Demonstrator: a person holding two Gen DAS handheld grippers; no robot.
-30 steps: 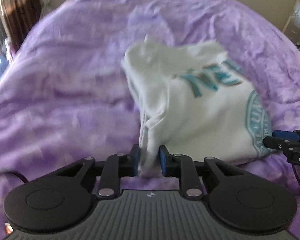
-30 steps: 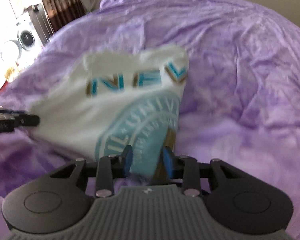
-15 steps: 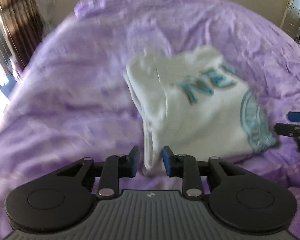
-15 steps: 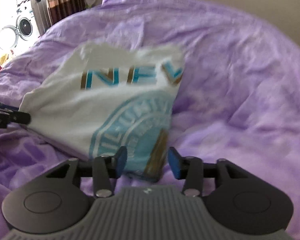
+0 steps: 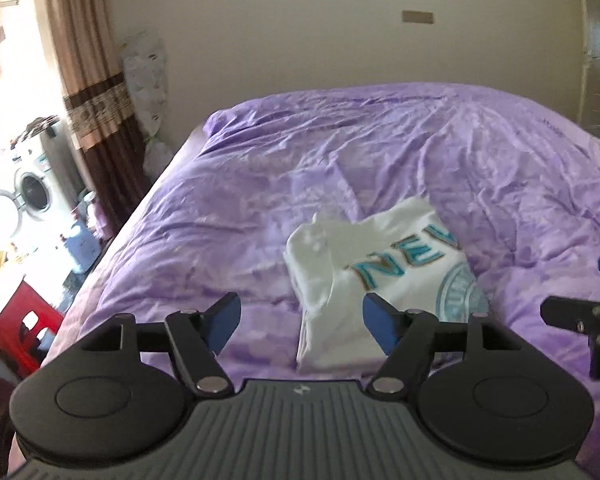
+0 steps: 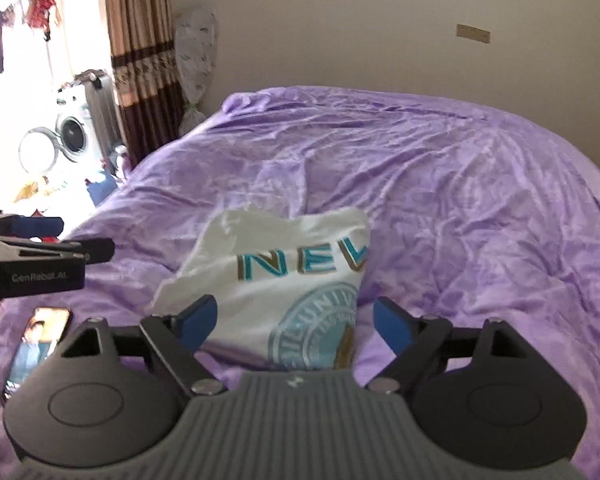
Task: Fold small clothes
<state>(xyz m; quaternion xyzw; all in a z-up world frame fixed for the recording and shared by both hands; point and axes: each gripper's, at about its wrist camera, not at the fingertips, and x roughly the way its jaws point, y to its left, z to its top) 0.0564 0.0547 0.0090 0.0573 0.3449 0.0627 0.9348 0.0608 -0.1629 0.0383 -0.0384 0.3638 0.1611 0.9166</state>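
A: Both your grippers have just been opening and now stand wide apart with nothing between the pads. Your left gripper (image 5: 302, 320) and your right gripper (image 6: 294, 330) both hang above the bed, clear of the cloth.

B: And the shirt?

A: The white T-shirt (image 6: 284, 280) lies folded on the purple bedspread (image 6: 460, 208), ahead of and below your right fingers. From your left fingers it sits ahead and a little to the right, its folded edge nearest you.

B: What might spoil it?

A: I'd judge the soft, rumpled cover the main risk. The bundle rests on uneven folds, so the loose upper layers near the collar could slide open, and a careless pass of either finger low over it would drag a flap out.

B: Anything else close by?

A: A phone (image 6: 36, 344) lies on the cover to the left of your right fingers, under where your left gripper shows in that view. Nothing stands between your fingers and the shirt. The curtain (image 5: 88, 92) and washing machine (image 6: 66, 138) are well off to the left
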